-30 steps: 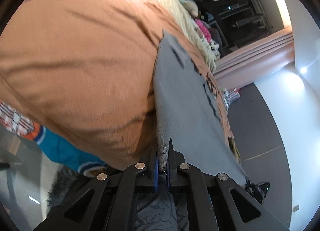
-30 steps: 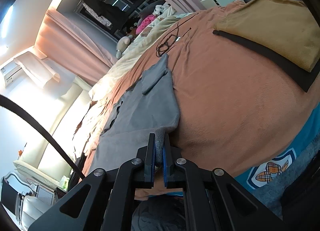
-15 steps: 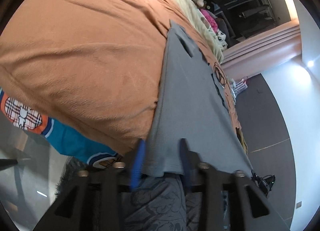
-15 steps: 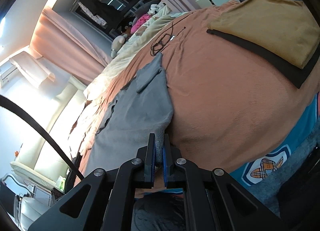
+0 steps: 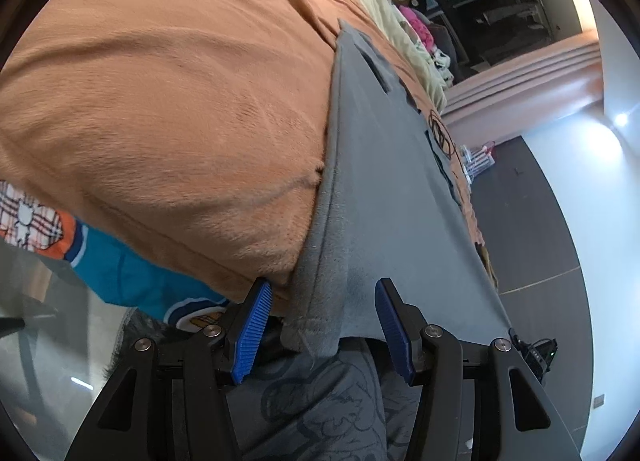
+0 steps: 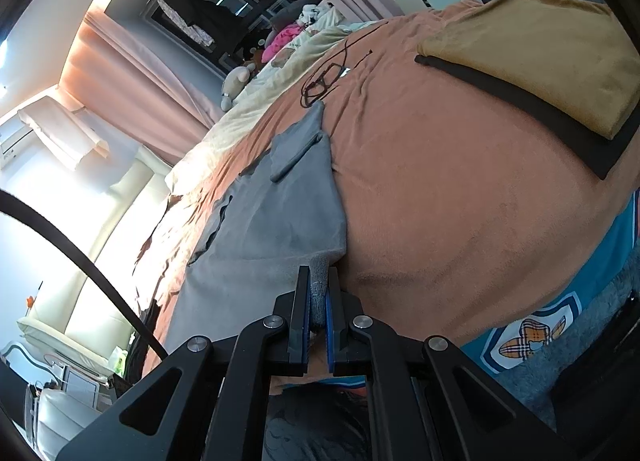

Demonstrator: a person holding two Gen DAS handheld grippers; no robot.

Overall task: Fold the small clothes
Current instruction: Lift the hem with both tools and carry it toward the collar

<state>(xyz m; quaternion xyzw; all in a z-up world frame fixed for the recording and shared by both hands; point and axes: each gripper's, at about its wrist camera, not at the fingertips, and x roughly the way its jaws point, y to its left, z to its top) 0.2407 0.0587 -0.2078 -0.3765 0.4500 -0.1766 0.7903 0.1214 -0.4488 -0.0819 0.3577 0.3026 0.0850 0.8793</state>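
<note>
While right tongs (image 6: 318, 301) clench grey garment (image 6: 280, 221), left tongs (image 5: 322, 325) just released; hem below hidden.

Both tongs, left tongs (image 5: 323, 331) and right tongs (image 6: 318, 315), are built of matte black angular arms with triangular cut-outs, joined by round silver screws. Their fingers (image 5: 253, 330) carry ribbed blue pads. Below them shows dark grey clothing (image 5: 320, 401) printed with black cartoon outlines.
</note>
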